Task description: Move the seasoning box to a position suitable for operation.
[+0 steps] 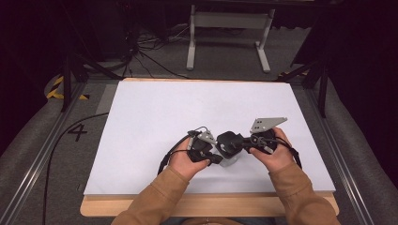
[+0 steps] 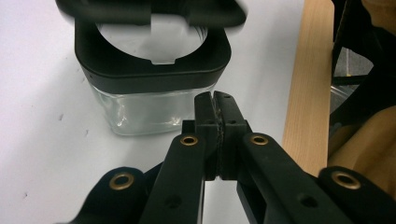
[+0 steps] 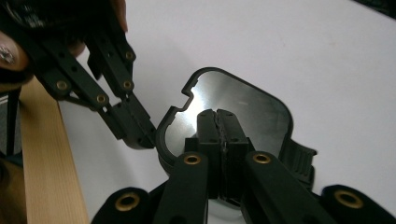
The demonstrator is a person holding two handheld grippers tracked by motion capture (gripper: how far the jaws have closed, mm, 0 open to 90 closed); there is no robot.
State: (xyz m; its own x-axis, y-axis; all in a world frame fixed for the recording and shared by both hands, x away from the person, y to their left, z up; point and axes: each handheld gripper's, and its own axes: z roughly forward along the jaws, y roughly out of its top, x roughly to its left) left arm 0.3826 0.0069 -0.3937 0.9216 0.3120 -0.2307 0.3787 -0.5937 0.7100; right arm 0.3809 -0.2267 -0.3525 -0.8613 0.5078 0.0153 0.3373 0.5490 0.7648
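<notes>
Near edge, centre of white table (image 1: pixel 155 108): I see a glass jar (image 2: pixel 140 109) w/ black rim. Left gripper (image 2: pixel 216 109) jaws together, tips at jar's near corner. Right gripper (image 3: pixel 218 122) jaws together over the jar's black lid (image 3: pixel 243 100).

We see tan long sleeves (image 1: pixel 155 199) covering both forearms. Each hand grips a black two-jaw gripper, the left gripper (image 2: pixel 215 114) and the right gripper (image 3: pixel 217 126), with brass-coloured rivets (image 2: pixel 189 140) along the linkage arms (a black cable (image 1: pixel 171 152) trails toward seven o'clock); a grey three-cornered plate (image 1: pixel 265 123) tops the right one.
</notes>
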